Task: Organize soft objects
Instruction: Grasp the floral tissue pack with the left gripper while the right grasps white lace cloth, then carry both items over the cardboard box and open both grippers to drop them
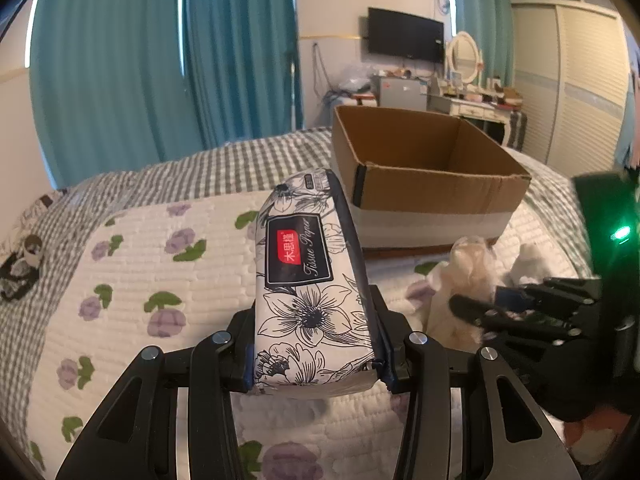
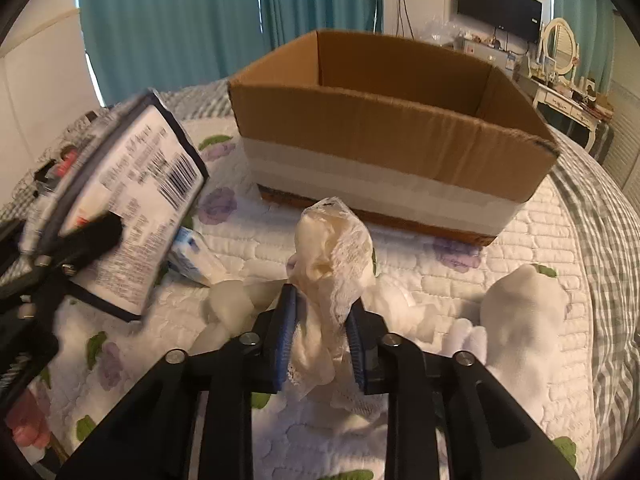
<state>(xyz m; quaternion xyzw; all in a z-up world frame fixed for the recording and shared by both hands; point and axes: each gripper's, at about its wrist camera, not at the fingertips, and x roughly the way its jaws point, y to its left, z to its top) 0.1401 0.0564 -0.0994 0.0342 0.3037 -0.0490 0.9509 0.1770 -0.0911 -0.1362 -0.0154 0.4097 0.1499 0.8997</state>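
A soft rectangular pack of tissue paper in white plastic wrap printed with black line-drawn flowers is held clear of the bedding, in front of and to the left of the open brown cardboard box with a white taped band, which serves as landmark. The left gripper is pinched across the near end of the pack, blue pads pressed against both long sides; the wrap is dented only slightly there. The pack is judged light, springy and somewhat slippery in its film, so a hold across the narrow width, near the middle rather than the end, would limit drooping. A crumpled cream-white lace-trimmed cloth is clamped between the blue pads of the right gripper, directly in front of the box's taped front wall, and stands up limply above the fingers. It is judged very light, wholly limp and liable to snag, and is best taken by a gathered bunch. Further white fluffy soft items lie on the white quilted bedspread with purple flowers before the box's right front corner, and a small pale blue and white packet lies before its left corner. The box interior, as far as visible, shows no contents.
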